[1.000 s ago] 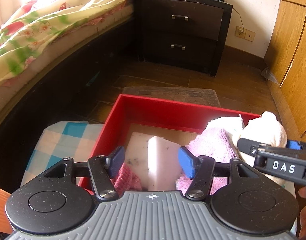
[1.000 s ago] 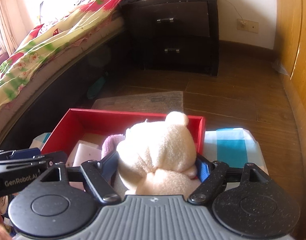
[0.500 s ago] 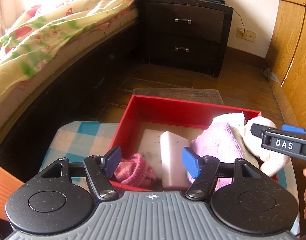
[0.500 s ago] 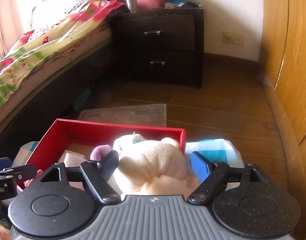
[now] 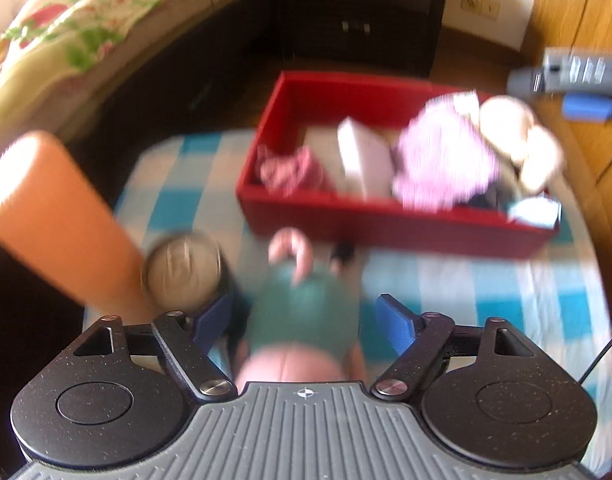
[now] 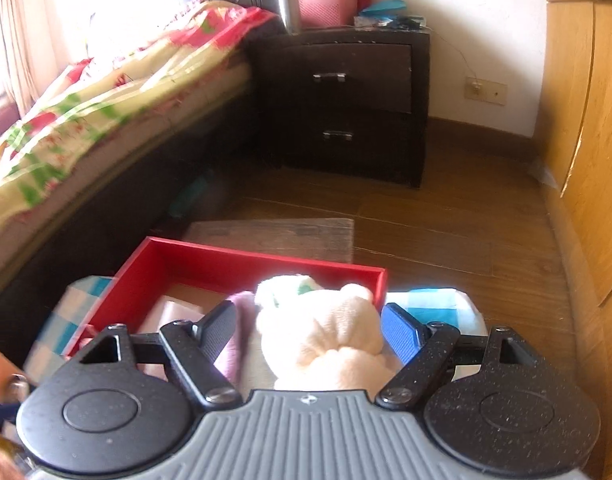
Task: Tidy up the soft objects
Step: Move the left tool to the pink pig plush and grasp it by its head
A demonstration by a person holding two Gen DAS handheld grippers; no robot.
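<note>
A red box (image 5: 385, 216) stands on a blue-and-white checked cloth (image 5: 465, 292). It holds a pink knit piece (image 5: 290, 168), a white foam block (image 5: 361, 156), a pink towel (image 5: 445, 160) and a cream plush bear (image 5: 521, 136). My left gripper (image 5: 306, 320) is open over a doll in a green dress (image 5: 302, 312) lying on the cloth in front of the box. The left wrist view is blurred. My right gripper (image 6: 309, 332) is open around the cream plush bear (image 6: 329, 336), which rests in the red box (image 6: 242, 264).
An orange cylinder (image 5: 54, 216) and a round tin (image 5: 182, 268) lie left of the doll. A bed (image 6: 86, 112) runs along the left, a dark nightstand (image 6: 345, 104) stands behind, a wooden wardrobe (image 6: 585, 160) is at the right.
My left gripper has pulled back out of the box and now hangs over the doll on the cloth. My right gripper has opened wider and let the bear rest in the box.
</note>
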